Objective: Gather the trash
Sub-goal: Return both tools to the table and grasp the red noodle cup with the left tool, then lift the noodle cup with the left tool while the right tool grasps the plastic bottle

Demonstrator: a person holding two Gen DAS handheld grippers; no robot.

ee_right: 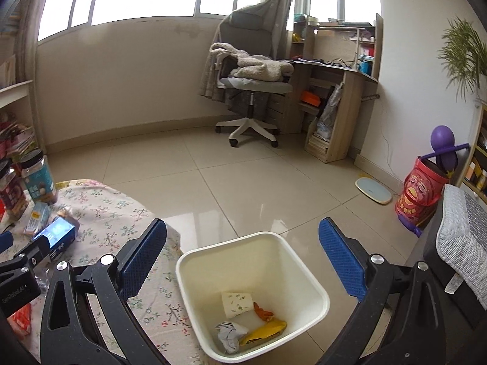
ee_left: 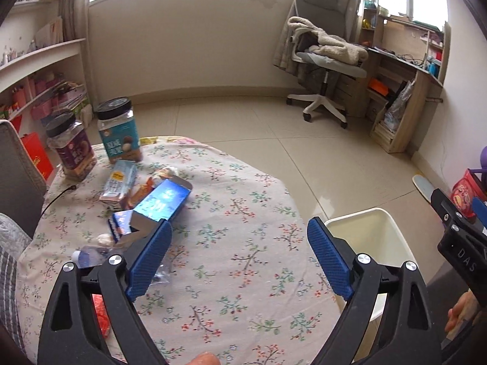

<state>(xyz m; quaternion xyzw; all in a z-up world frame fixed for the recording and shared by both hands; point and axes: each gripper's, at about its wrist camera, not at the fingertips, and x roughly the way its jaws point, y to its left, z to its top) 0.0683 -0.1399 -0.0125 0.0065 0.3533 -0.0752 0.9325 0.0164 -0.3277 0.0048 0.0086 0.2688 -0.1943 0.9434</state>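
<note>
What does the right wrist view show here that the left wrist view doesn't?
Only the right wrist view shows the inside of the white bin, with a yellow wrapper and crumpled paper at the bottom. Only the left wrist view shows the pile's near end, a red packet beside the left gripper. Both show the blue box, the jars and the open right gripper.

Left gripper: two black skeletal arms with triangular cut-outs, round silver screws at the joints, and flat blue pads with a fine woven texture. Right gripper: identical build; its black body, seen beside the left gripper, bears white lettering "DAS". Bare skin of the right hand shows below that lettering.
</note>
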